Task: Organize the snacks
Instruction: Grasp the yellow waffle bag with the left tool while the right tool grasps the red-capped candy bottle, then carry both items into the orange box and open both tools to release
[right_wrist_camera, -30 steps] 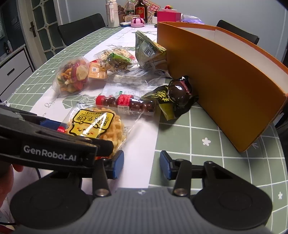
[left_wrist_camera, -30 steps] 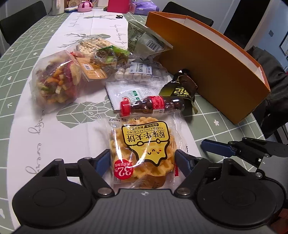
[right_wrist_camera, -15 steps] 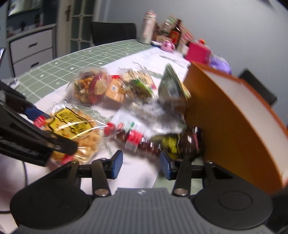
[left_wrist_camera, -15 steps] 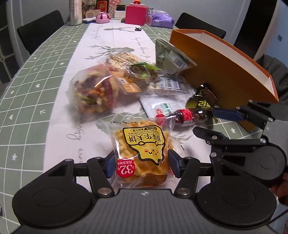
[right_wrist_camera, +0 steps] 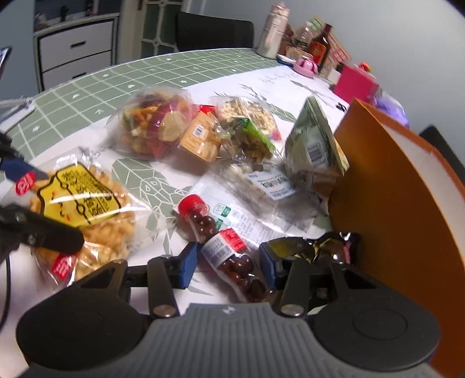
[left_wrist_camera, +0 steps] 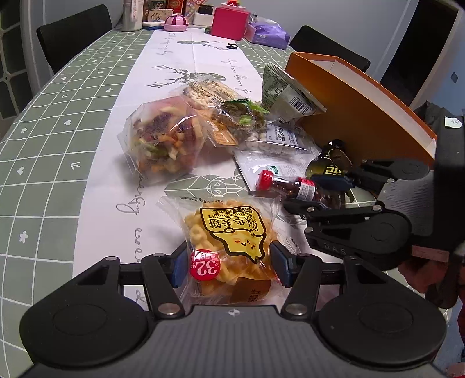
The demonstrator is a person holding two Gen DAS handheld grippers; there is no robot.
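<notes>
My left gripper is shut on a waffle snack pack with a yellow label, holding it just above the white table runner; the pack also shows in the right wrist view. My right gripper is open, its blue pads either side of a red-capped bottle of chocolate balls lying on the table. The bottle also shows in the left wrist view. An orange box stands open at the right.
A bag of mixed dried fruit, a nut pack, a green pouch, a white candy pack and a dark foil pack lie on the runner. Bottles and a pink box stand at the far end.
My left gripper has closed on the waffle pack and lifted it slightly. My right gripper has moved forward and left, from open table to straddling the chocolate bottle.
</notes>
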